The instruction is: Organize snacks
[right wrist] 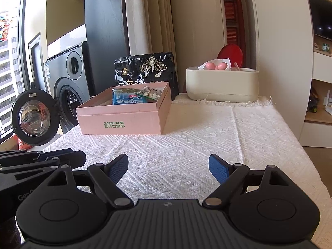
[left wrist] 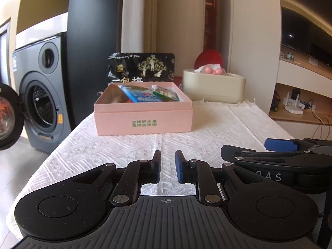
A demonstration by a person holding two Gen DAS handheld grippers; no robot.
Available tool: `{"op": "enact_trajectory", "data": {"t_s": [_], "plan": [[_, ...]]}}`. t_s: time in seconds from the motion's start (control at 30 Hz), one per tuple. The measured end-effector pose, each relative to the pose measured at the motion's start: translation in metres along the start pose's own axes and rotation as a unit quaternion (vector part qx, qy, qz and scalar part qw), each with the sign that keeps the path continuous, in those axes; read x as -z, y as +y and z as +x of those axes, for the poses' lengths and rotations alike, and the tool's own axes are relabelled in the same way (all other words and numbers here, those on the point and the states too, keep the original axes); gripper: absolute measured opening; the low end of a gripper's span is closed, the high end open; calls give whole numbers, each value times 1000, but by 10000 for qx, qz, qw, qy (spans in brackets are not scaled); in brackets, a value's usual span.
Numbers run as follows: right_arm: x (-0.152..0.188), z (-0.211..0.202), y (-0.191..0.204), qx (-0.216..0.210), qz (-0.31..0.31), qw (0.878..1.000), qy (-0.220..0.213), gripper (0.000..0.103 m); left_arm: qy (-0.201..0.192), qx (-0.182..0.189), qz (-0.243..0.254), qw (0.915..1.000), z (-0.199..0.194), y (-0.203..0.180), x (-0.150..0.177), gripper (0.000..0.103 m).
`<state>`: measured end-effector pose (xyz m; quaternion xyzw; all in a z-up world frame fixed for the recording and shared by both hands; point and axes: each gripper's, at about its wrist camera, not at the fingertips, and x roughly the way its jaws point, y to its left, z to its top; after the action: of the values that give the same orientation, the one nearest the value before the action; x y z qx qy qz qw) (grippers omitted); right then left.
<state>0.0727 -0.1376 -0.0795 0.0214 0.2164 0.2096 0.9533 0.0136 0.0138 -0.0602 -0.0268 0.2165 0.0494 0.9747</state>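
Pink box (left wrist: 143, 120) of snack packets (left wrist: 139, 96) sits mid-surface toward the far edge, a black bag (left wrist: 141, 68) behind it and a cream tissue holder (left wrist: 213, 87) alongside. Left tongs (left wrist: 168, 169) are nearly together and empty; right tongs (right wrist: 168, 169) stand apart, empty, over bare white cloth (right wrist: 186, 145) near the front edge.

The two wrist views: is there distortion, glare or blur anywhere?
Left wrist view: fisheye bends the walls; the pink box is sharp. Right wrist view: the window at left is overexposed, and the washing machine door reflects light.
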Motion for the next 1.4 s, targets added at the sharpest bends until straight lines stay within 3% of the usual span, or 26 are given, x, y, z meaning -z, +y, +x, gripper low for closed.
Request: {"op": "enact_trajectory", "data": {"t_s": [1.4], "plan": [[5, 2, 2, 50, -12, 9999, 91, 85, 8, 24, -58, 10000, -1, 1, 3, 19]]}}
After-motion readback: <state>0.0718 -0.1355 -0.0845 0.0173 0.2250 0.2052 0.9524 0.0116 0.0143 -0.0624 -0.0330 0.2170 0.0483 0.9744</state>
